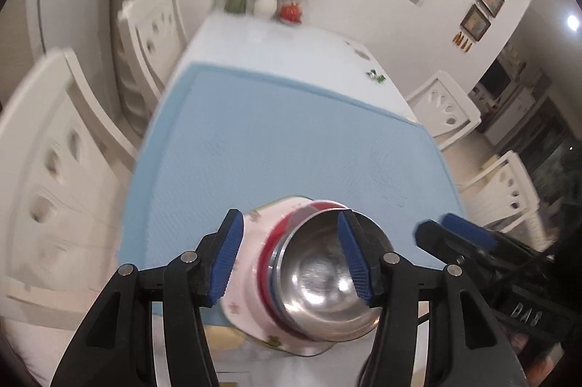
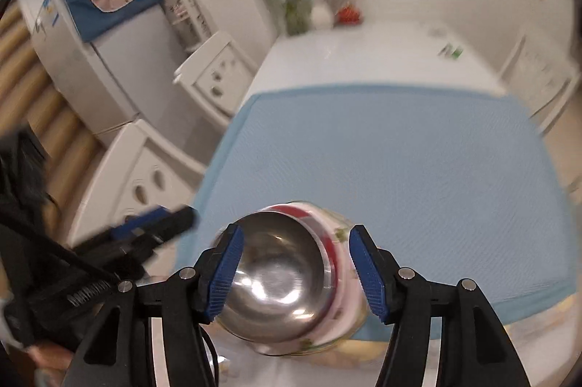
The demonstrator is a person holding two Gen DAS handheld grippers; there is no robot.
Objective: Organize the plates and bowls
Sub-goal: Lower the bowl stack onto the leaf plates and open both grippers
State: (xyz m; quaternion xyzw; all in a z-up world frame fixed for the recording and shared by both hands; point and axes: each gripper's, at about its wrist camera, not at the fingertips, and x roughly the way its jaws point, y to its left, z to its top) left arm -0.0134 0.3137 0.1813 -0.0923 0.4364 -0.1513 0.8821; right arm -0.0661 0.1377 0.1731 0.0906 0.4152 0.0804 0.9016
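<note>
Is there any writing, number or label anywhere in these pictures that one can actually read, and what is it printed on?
"DA8", as best it reads: pale raised letters on the black body of the right gripper, seen from the left wrist.
Unreadable: blurred pale lettering on the black body of the left gripper, seen from the right wrist.
Unreadable: small papers stuck on the white fridge.
Nothing legible on the shiny steel bowl.

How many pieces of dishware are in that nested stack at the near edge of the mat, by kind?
Steel bowl: 1, on top
Red-rimmed dish: 1, beneath it; bowl or plate, cannot tell
White floral dish: 1, at the bottom
Total: 3 visible, stacked on the blue mat; any more hidden between them cannot be ruled out.
</note>
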